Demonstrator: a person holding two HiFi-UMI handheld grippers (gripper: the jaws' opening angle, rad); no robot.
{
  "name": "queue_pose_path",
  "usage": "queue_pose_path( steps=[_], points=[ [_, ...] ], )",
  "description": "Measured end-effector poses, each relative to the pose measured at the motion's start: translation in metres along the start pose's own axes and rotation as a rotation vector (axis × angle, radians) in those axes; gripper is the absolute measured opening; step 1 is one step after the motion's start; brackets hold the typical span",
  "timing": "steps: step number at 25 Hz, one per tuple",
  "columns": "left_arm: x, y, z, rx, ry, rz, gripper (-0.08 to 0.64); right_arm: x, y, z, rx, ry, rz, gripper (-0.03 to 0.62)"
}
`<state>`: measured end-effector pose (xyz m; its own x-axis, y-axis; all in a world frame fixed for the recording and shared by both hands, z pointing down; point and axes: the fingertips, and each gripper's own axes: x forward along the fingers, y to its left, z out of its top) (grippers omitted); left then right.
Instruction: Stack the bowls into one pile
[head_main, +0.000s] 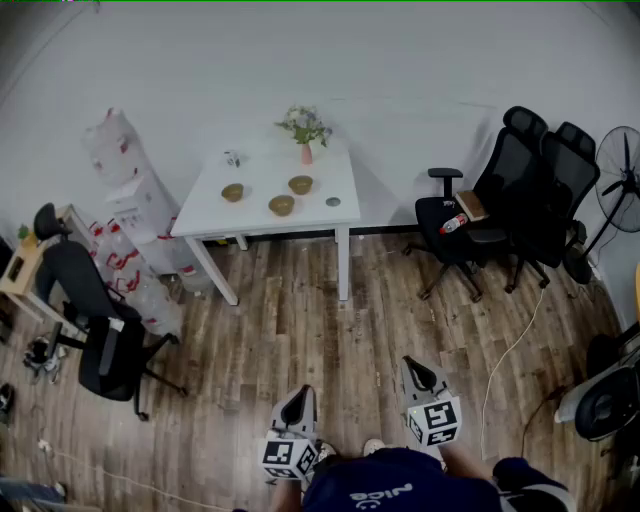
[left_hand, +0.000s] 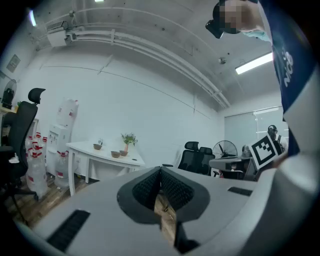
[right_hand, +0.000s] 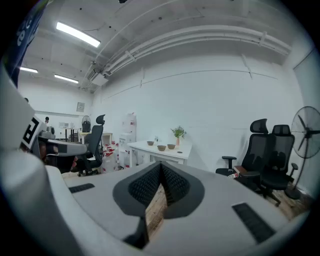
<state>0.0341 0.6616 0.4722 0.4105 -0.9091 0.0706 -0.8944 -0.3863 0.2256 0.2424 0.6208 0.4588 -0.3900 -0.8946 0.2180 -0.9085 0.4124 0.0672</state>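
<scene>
Three small brown bowls on white table (head_main: 215, 215), far across room, well apart from both grippers.
- Left bowl (head_main: 232, 192), front bowl (head_main: 282, 205), back bowl (head_main: 301, 184): round, upright, open side up, none touching.
- Left gripper (head_main: 298, 395): jaws closed tight, empty.
- Right gripper (head_main: 414, 372): same.

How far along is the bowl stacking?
Done: nothing. The three small round brown bowls sit apart on the white rectangular table: left bowl, back bowl, front bowl. In hand: nothing; left gripper and right gripper are shut, empty, across the wooden floor from the table. Left: every stacking move.
</scene>
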Motion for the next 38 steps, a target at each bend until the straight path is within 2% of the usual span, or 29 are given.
queue_pose_path(
  steps=[3, 6, 9, 12, 16, 22, 29, 38],
  points=[
    [-0.002, -0.01, -0.001, -0.021, 0.003, 0.029, 0.02, -0.008, -0.013, -0.002, 0.0, 0.009, -0.008, 0.021],
    [0.003, -0.026, -0.001, -0.007, -0.004, 0.029, 0.02, -0.015, -0.023, -0.018, 0.005, 0.03, 0.004, 0.021],
    [0.011, -0.038, 0.003, 0.013, -0.013, 0.021, 0.02, -0.014, -0.028, -0.016, 0.002, 0.017, 0.016, 0.021],
    [0.011, -0.041, 0.004, 0.016, -0.013, 0.04, 0.02, -0.013, -0.026, -0.011, -0.004, -0.008, 0.05, 0.021],
    [0.009, -0.042, -0.006, 0.008, -0.016, 0.072, 0.02, -0.015, -0.027, -0.025, 0.003, -0.003, 0.085, 0.022],
    [0.011, -0.041, -0.025, -0.014, 0.032, 0.084, 0.02, -0.016, -0.037, -0.049, 0.068, 0.035, 0.047, 0.023],
    [0.042, -0.012, -0.023, 0.003, 0.043, 0.043, 0.02, 0.018, -0.035, -0.043, 0.079, 0.038, 0.021, 0.023],
    [0.11, 0.063, 0.0, -0.012, 0.039, -0.025, 0.02, 0.106, -0.011, -0.022, 0.073, 0.044, 0.004, 0.023]
  ],
)
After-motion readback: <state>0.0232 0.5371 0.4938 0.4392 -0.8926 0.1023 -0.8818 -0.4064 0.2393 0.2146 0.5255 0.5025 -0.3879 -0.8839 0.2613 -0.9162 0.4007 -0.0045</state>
